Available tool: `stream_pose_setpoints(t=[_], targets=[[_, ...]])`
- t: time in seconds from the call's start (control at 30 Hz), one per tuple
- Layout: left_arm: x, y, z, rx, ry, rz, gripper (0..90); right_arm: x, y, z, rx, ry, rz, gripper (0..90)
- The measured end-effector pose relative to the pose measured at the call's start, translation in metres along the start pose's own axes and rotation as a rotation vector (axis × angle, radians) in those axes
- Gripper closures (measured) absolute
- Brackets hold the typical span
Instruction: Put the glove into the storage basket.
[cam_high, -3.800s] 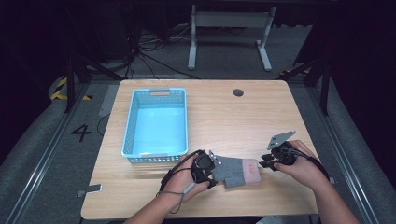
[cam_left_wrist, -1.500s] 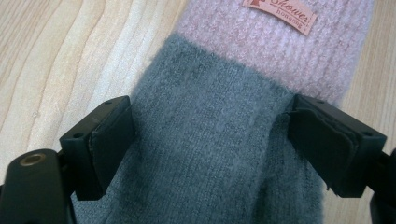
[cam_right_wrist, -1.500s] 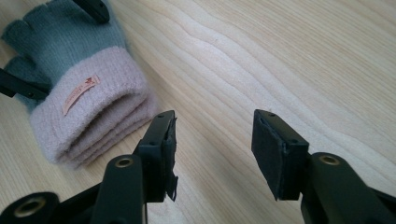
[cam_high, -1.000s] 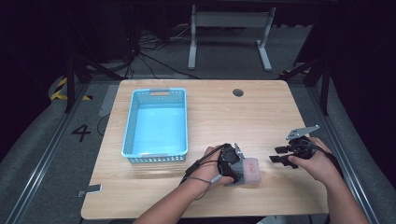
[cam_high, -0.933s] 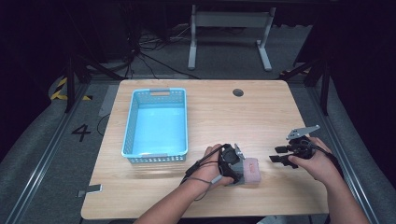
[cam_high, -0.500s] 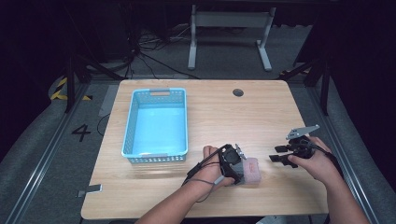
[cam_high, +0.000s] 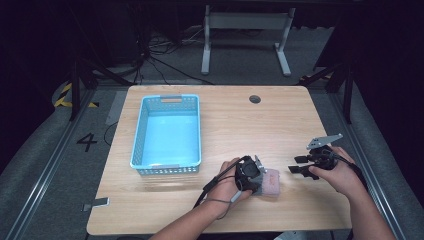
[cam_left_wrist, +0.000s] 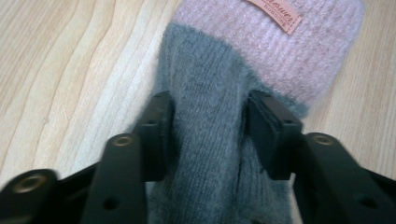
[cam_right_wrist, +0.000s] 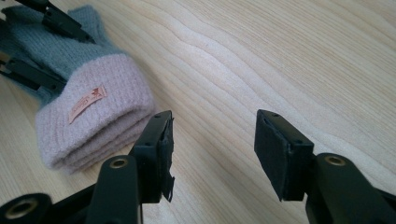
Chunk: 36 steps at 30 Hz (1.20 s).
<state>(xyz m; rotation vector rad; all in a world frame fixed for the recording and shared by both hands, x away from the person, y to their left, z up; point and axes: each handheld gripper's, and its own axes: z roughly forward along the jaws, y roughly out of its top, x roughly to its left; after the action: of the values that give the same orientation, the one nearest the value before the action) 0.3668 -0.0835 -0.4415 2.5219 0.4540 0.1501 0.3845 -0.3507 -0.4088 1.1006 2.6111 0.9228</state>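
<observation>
Sock (cam_left_wrist: 219, 140), folded since 3.8 s ago: left gripper (cam_left_wrist: 210, 126) clamps it, desk's 5 o'clock; right gripper (cam_right_wrist: 210, 149) released, agape, empty.

1. My folded knitted wool item, grey with a pink ribbed cuff (cam_left_wrist: 261, 51), lies flat on the table's near edge, right of centre
2. Its grey part bunches between my left tongs' pads
3. A small orange label (cam_right_wrist: 88, 103) sits on the cuff, layers stacked
</observation>
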Motion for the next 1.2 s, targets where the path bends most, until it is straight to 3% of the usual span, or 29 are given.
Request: stream_pose_setpoints(t=[0.13,0.17,0.23,0.43,0.8,0.9,1.2], targets=[[0.001,-0.001,-0.001,-0.012,-0.012,-0.013,65.7,-0.001,0.0,0.0,-0.003,-0.001,0.001,48.7],[0.001,0.0,-0.002,-0.01,-0.012,0.001,66.8,-0.001,0.0,0.0,-0.002,0.0,0.001,48.7],[0.001,0.0,-0.003,-0.007,-0.017,-0.012,67.7,-0.002,0.001,0.001,-0.001,0.001,0.001,48.7],[0.002,0.003,-0.015,-0.005,-0.041,0.001,70.8,-0.003,0.002,0.001,-0.007,0.002,-0.001,48.6],[0.015,0.006,-0.067,-0.073,-0.024,-0.002,71.2,-0.009,0.011,-0.001,-0.03,0.002,0.0,48.5],[0.018,0.005,-0.075,-0.079,-0.011,-0.005,71.3,-0.01,0.013,0.0,-0.028,0.006,-0.002,48.5],[0.047,-0.002,-0.114,-0.113,0.018,-0.053,71.2,-0.013,0.022,0.007,-0.025,0.017,-0.014,48.3]])
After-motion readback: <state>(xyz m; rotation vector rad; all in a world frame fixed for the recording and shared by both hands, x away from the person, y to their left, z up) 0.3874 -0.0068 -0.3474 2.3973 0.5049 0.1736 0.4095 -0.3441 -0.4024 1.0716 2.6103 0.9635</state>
